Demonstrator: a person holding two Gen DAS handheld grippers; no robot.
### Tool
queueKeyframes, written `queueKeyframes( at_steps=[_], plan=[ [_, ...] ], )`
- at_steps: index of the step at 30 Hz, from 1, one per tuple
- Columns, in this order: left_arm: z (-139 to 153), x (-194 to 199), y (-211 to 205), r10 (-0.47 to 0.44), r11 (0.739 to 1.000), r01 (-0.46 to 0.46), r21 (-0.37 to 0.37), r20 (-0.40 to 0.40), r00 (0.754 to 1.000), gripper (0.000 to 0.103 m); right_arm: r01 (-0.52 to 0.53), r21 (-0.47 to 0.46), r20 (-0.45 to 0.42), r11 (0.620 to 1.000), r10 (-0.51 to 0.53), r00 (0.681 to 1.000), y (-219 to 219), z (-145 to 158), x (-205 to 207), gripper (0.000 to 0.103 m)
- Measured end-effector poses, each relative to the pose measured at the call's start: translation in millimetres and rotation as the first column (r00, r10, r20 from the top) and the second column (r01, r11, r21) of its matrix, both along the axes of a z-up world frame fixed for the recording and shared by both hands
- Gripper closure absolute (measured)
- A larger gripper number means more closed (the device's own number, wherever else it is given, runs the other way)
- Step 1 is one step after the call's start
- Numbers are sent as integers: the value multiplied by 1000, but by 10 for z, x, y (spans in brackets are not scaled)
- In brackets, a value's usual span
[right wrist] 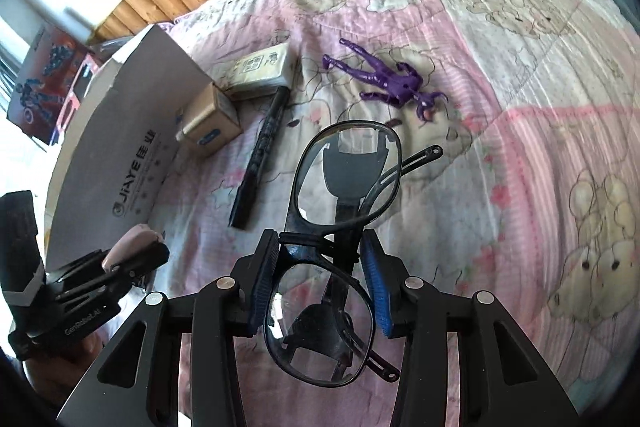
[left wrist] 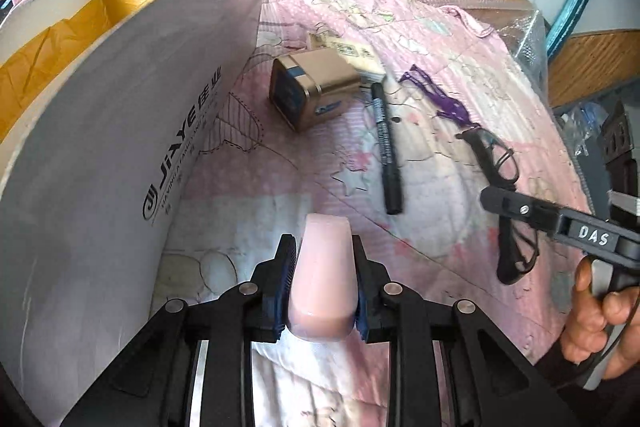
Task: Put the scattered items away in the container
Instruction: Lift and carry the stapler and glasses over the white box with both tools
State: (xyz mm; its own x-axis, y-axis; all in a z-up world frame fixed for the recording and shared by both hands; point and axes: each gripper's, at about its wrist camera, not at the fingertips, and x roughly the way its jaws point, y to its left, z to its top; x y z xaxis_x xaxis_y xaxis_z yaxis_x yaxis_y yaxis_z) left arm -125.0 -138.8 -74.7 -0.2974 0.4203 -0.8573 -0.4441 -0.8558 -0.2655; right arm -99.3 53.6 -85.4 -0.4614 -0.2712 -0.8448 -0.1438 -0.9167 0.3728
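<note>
Holding both loads, you're mid-transfer: left gripper [left wrist: 324, 283] jaws clamped on a pink bar, probably soap [left wrist: 323, 279], lower centre; right gripper [right wrist: 320, 283] jaws pinching black eyeglasses [right wrist: 332, 255] at the bridge, lenses dangling. Cardboard box [left wrist: 120, 155] fills the left of frame. Lift each load clear over its wall before letting go; keep the glasses level so they don't pivot out. Marker [left wrist: 386, 151], gold tin [left wrist: 316, 87], purple figure [right wrist: 384, 77] wait on the quilt [right wrist: 540, 155].
</note>
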Motion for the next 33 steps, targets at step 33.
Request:
queueKeyframes(
  at_steps=[33],
  plan=[
    [952, 622, -609, -30, 998, 33, 50, -63, 998, 77, -355, 107, -35, 929, 361, 932, -1312, 718, 669, 59]
  ],
)
